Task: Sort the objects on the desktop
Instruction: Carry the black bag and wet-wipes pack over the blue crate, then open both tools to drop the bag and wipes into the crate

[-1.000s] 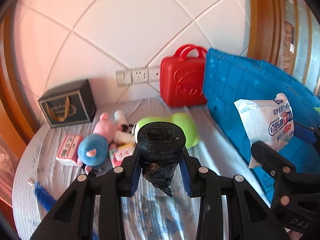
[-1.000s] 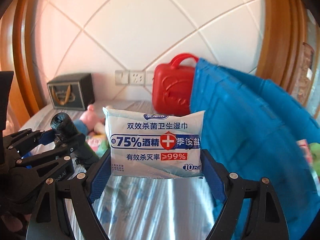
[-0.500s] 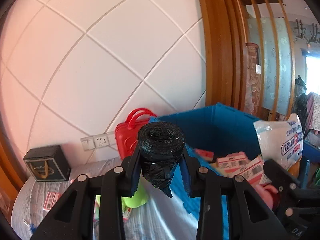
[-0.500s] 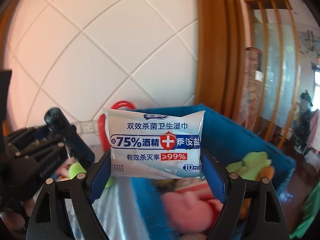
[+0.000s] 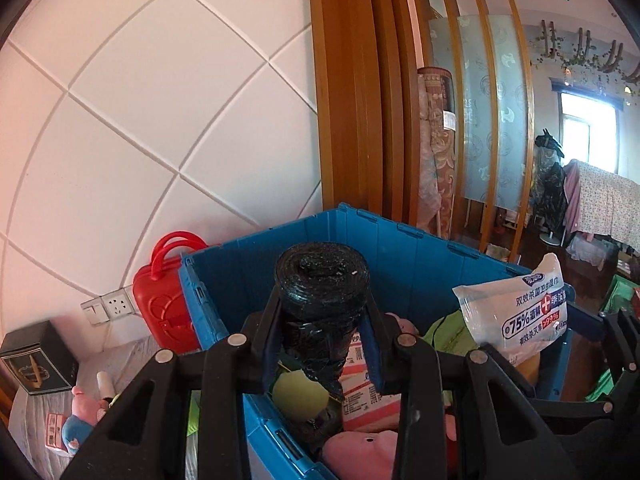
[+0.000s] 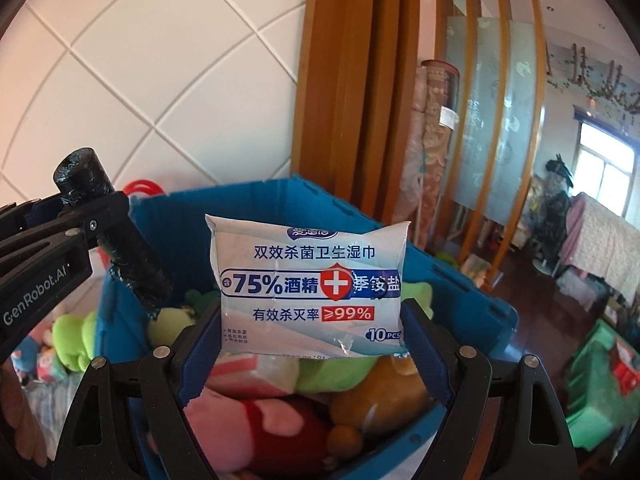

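My left gripper (image 5: 322,320) is shut on a black roll of plastic bags (image 5: 322,288), held upright above the near edge of the blue crate (image 5: 400,240). My right gripper (image 6: 312,344) is shut on a white pack of wet wipes (image 6: 308,288) with blue and red print, held over the open crate (image 6: 460,292). In the left wrist view the wipes pack (image 5: 516,316) shows at the right. In the right wrist view the black roll (image 6: 108,232) and left gripper sit at the left. The crate holds plush toys and packets.
A red toy case (image 5: 164,300) stands against the wall left of the crate. On the bed lie a black gift box (image 5: 36,356), a pig plush (image 5: 80,420) and a green toy (image 6: 74,340). Wooden pillars (image 5: 352,100) rise behind the crate; a green bin (image 6: 600,380) stands at the right.
Both grippers swung right and rose from over the bed to over the blue crate, each keeping its load. The crate's inside with plush toys has come into view.
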Available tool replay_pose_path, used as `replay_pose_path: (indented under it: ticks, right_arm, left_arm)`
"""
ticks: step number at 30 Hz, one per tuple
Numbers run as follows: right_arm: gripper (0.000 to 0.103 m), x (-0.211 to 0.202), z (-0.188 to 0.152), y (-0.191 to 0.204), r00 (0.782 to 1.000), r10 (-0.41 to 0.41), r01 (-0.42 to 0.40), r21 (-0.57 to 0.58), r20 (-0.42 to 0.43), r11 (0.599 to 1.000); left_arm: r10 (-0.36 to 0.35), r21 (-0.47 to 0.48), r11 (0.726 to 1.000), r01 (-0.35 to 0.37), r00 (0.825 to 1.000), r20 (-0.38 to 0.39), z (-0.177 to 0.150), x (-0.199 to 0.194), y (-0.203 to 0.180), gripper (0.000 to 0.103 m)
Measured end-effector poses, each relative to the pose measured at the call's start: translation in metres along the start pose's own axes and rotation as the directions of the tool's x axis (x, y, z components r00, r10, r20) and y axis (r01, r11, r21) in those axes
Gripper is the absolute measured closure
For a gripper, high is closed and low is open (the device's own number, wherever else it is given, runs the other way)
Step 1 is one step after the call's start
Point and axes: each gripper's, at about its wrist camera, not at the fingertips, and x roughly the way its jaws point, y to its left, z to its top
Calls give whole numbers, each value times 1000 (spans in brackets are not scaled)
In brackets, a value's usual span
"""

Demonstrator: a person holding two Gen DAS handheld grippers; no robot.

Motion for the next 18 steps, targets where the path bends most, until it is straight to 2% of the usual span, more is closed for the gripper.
replay_pose_path:
  ticks: [5, 8, 10, 12, 13, 18]
  right_arm:
    - [17, 12, -6, -7, 999, -32, 32, -13, -23, 999]
    - [9, 16, -9, -9, 998, -50, 49, -18, -31, 999]
    - [1, 16, -10, -10, 998, -65, 65, -21, -25, 998]
    - [0, 17, -10, -10, 996, -91, 90, -30, -22, 995]
    - [0, 17, -10, -11, 995, -100, 100, -33, -23, 994]
    - [0, 12, -11, -8, 996, -83, 82, -25, -25, 996]
  left_arm:
    - [-10, 6, 1000, 10, 999, -42, -6, 12, -6, 69]
    - [-1, 5, 1000, 1, 998, -62, -8, 15, -9, 69]
    - [28, 11, 1000, -27, 998, -52, -9, 12, -10, 61]
    - [33, 11, 999, -32, 999, -43, -9, 6, -10, 31]
    - [34, 5, 999, -33, 999, -30, -9, 2, -8, 26]
    - [52, -22, 998, -53, 998, -18, -11, -14, 5, 23]
